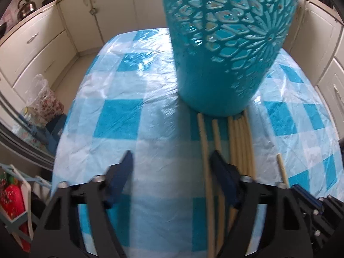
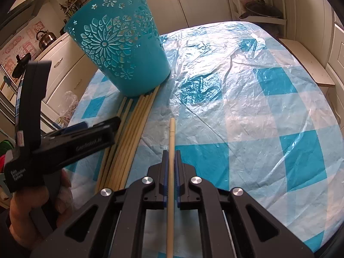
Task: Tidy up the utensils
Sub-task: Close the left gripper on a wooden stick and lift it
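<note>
A teal cut-out plastic basket [image 1: 225, 43] stands on the checked tablecloth; it also shows in the right wrist view [image 2: 120, 43]. Several pale wooden chopsticks [image 1: 238, 146] lie in a row in front of it, also seen in the right wrist view [image 2: 129, 133]. My left gripper [image 1: 172, 161] is open and empty above the cloth, its right finger over the leftmost sticks. My right gripper [image 2: 171, 157] is shut on a single chopstick [image 2: 171, 137], which points forward toward the basket. That chopstick's tip shows in the left wrist view [image 1: 281, 167].
The table wears a blue-and-white checked cloth under clear plastic [image 2: 247, 107]. Cream kitchen cabinets [image 1: 43, 43] surround it, with a kettle [image 1: 26, 5] on the counter. Bags [image 1: 43, 103] sit on the floor to the left. The left gripper's body [image 2: 64, 142] is beside the sticks.
</note>
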### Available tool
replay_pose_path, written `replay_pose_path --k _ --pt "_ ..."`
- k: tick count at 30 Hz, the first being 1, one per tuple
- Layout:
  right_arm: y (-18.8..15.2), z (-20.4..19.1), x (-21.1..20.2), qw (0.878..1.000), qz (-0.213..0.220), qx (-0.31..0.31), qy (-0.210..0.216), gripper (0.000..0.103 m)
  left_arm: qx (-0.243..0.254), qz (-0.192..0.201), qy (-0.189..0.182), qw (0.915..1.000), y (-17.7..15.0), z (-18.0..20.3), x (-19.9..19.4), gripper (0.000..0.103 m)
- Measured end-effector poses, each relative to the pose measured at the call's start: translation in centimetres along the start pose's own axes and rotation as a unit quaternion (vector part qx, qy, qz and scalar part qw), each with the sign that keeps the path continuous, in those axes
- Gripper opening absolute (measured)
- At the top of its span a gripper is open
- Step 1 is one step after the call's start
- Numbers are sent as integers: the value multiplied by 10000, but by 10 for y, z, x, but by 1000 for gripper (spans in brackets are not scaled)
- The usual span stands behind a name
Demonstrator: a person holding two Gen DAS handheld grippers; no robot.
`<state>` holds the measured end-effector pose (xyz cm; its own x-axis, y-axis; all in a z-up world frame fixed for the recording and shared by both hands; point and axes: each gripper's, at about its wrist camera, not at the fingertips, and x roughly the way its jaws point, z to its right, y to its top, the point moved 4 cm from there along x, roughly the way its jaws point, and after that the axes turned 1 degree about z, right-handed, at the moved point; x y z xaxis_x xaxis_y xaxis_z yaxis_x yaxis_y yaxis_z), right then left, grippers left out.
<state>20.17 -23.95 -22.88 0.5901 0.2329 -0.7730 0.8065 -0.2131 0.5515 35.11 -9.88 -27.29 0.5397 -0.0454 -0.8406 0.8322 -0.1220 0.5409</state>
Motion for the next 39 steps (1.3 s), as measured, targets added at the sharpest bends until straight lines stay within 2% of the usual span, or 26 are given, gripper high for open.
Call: replay_pose_path --k 1,2,3,5,13,16,24,28,30,33,34,36,38,39 --pt "0 0 0 10000 0 4 3 6 108 46 -76 9999 1 5 -2 40" --pt "0 0 0 10000 2 11 8 6 194 66 -162 9997 1 9 -4 23" --pt "0 1 0 10000 3 20 12 6 259 77 -269 9993 0 12 -6 12" --pt "0 0 0 10000 5 39 19 6 308 82 -431 9986 -3 14 -7 6" --pt "0 2 0 9999 -8 102 58 6 25 -131 -1077 9941 -34 -2 -28 5" --pt "0 2 0 9999 -5 102 58 6 9 -266 -1065 9940 -34 -4 -28 6" --pt "0 2 1 9999 14 96 71 6 389 -298 -522 9974 -20 5 -17 7" --pt "1 4 1 9999 31 117 106 6 230 -318 -763 9963 -18 0 -26 5" --pt "1 5 1 9998 33 139 127 6 -30 -121 -974 9952 -12 -9 -45 5" --pt "2 6 1 9998 51 140 121 6 -400 703 -1469 9858 11 -25 -98 5" --pt "2 6 1 9998 57 143 119 6 -486 1182 -1613 9786 24 -30 -124 5" --pt "2 5 1 9998 65 139 116 6 -587 1743 -1706 9680 43 -36 -153 5" --pt "2 5 1 9998 73 140 121 6 -743 2382 -1721 9529 67 -43 -181 5" --pt "2 6 1 9998 78 142 125 6 -799 2546 -1717 9483 74 -44 -187 5"
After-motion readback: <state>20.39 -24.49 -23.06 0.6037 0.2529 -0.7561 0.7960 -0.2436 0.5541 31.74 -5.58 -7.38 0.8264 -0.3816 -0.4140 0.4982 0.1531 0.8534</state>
